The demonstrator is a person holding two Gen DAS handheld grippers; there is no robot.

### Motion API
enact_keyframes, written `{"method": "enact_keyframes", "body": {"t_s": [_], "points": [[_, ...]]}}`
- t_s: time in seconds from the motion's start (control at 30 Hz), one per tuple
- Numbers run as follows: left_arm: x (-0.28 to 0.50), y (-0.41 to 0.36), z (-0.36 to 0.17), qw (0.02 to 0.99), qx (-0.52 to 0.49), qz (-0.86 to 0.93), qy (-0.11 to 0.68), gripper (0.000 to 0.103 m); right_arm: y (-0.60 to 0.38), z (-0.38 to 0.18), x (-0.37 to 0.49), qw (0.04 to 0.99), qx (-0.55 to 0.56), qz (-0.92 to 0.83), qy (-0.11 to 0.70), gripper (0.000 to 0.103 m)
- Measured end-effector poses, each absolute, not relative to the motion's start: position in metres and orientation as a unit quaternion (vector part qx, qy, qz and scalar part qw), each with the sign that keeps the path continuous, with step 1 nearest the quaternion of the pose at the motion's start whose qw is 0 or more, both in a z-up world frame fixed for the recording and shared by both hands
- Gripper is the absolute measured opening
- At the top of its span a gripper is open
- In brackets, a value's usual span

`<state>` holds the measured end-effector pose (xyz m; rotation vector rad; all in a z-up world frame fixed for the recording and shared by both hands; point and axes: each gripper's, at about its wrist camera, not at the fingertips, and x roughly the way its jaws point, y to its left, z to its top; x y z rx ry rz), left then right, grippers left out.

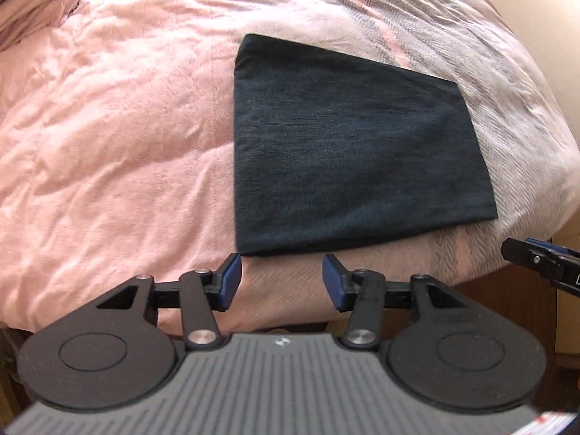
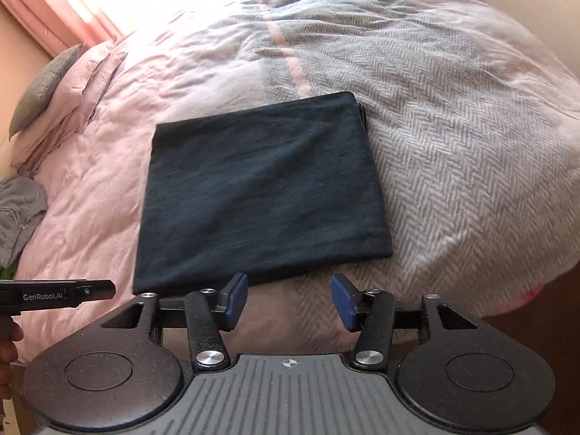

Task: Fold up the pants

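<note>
Right, I've got the dark teal knit pants [image 1: 337, 152], folded into a flat rectangle, lying on the bed's pink and grey herringbone cover [image 1: 108, 145]. My left hand-held gripper [image 1: 281, 282] hangs just off the near edge of the fabric, blue pads apart with nothing between them. My right hand-held gripper [image 2: 290, 302] sits the same way, jaws parted and empty, just clear of the near hem.
</note>
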<state>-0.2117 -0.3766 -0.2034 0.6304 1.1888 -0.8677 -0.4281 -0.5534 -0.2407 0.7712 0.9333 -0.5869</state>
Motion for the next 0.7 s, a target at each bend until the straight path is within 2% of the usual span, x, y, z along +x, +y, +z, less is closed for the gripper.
{"method": "enact_keyframes", "body": {"t_s": [0.33, 0.7], "points": [[-0.216, -0.334, -0.159, 0.694, 0.29, -0.413, 0.513, 0.049, -0.504, -0.209, -0.431, 0.767, 0.354, -0.282, 0.454, 0.051], [-0.232, -0.315, -0.135, 0.689, 0.292, -0.441, 0.495, 0.054, -0.474, -0.181, -0.43, 0.771, 0.317, -0.286, 0.472, 0.051]]}}
